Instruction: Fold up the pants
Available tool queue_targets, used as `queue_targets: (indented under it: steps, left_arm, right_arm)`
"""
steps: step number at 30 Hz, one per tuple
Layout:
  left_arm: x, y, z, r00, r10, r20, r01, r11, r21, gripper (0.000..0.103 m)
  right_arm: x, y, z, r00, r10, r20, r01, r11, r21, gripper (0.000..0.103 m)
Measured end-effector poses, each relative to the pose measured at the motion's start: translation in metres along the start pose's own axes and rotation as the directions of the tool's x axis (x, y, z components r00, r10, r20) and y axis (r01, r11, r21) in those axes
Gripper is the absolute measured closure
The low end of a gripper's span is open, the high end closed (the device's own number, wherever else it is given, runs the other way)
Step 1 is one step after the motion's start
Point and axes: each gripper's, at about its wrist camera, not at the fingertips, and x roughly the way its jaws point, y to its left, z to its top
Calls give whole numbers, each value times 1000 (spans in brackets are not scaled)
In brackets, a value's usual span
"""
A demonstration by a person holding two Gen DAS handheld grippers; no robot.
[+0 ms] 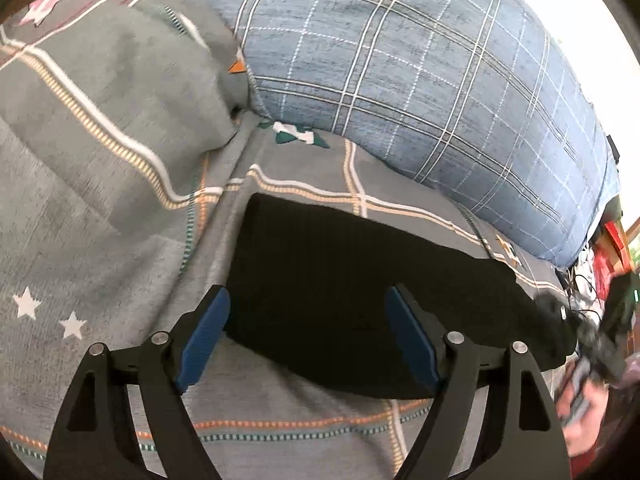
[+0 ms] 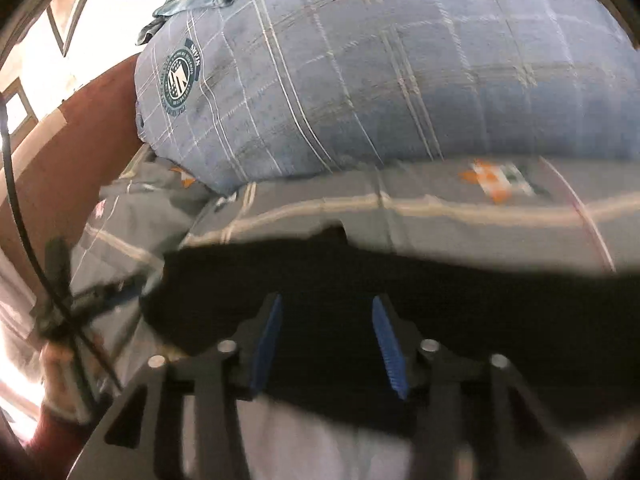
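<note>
Pants (image 1: 352, 292) lie as dark folded slab on grey bedsheet (image 1: 100, 240), in front of blue checked pillow (image 1: 420, 80). Left gripper (image 1: 308, 334) spread wide, nothing between fingers, hovering above near left part of slab. Right gripper (image 2: 326, 342) also parted and empty, over other end; view blurred. Risk: single-layer pinch would drag top layer, undo fold. Risk: soft sheet caught along with cloth, bunching underneath. Uneven lift between hands would skew edges.
</note>
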Motion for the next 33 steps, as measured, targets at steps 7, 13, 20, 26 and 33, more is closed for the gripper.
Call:
queue_targets:
  steps: [7,13,20,26,33]
  left_arm:
    - [19,4,-6,998,36,-47,-35,999,9,22]
    - [23,7,-5,998,43,-41,-43,999,-11,22]
    - [-18,-23,-3,985,121,125,-134,986,96,22]
    - [-32,-73,-3,990,-5,143,-20,985,172,22]
    - [7,-149,-19,988,-157,17,148,958,247,22]
  right_arm:
    - [65,15,31,988,-128,-85,118,986,-118,97]
    - [79,-4,21,990,-113,-90,110,993,-35,96]
    - [8,-22,-1,993,-118,-6,118,992,47,58]
    - [-89,-88,-56,979,-206,4,199,950,240,55]
    - [-120,-148,-89,978,-208,-14,194,881,431,54]
